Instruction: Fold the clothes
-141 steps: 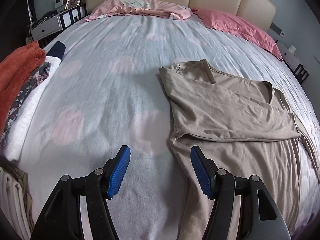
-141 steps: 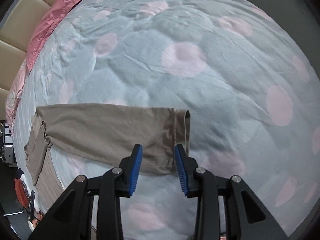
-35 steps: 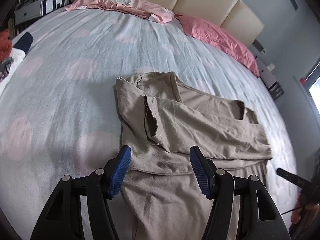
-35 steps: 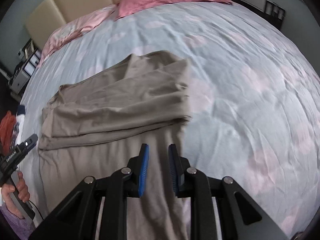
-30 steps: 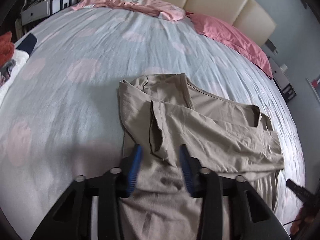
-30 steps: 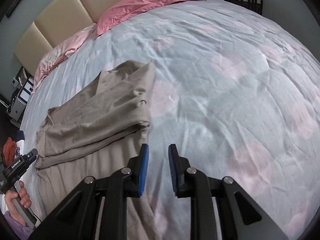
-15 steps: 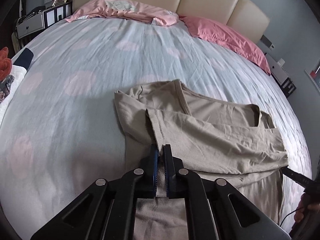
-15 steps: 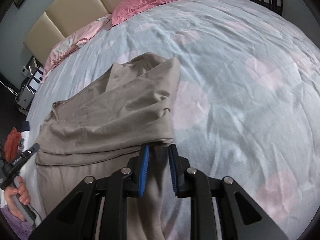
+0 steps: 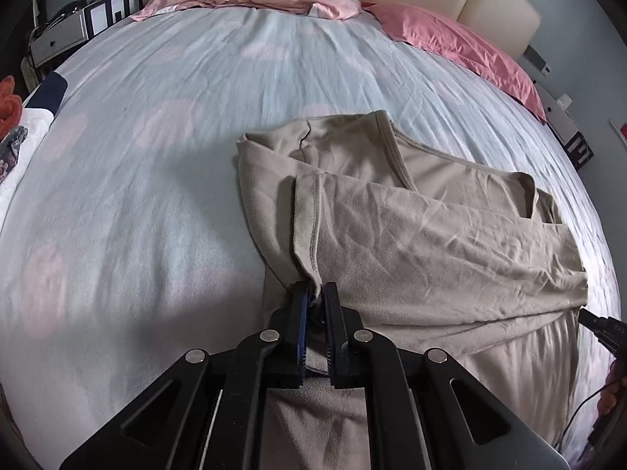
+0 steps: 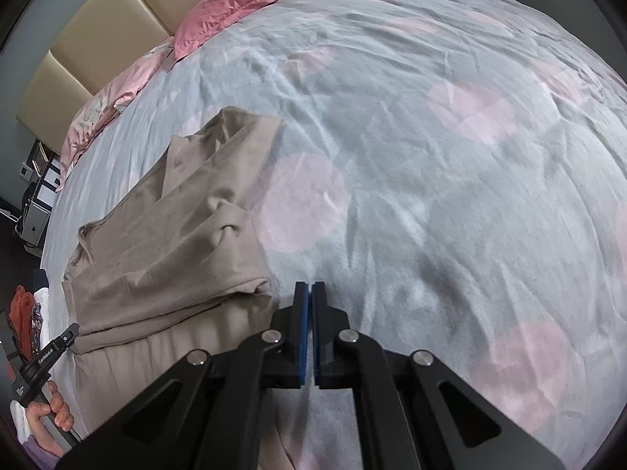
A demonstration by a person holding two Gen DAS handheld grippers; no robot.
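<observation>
A beige shirt [image 9: 423, 243] lies on the bed, its sleeves folded across the chest. In the left wrist view my left gripper [image 9: 315, 293] is shut on the near corner of the folded-over sleeve cuff [image 9: 305, 211], at the shirt's left side. The right wrist view shows the same shirt [image 10: 164, 258] from its other side. There my right gripper [image 10: 312, 288] has its blue pads pressed together at the shirt's right edge, just right of the folded corner [image 10: 260, 286]. The lower cloth runs in under the fingers.
The bedsheet [image 9: 156, 156] is pale blue with pink dots; pink pillows [image 9: 450, 39] lie against a beige headboard [image 10: 98, 23]. A pile of clothes [image 9: 15, 125] sits at the bed's left edge. A hand [image 10: 47, 411] holds the left gripper's handle.
Both grippers went from open to shut. The left closed on the sleeve cuff; the right closed at the shirt's right edge and shifted slightly right of the folded corner.
</observation>
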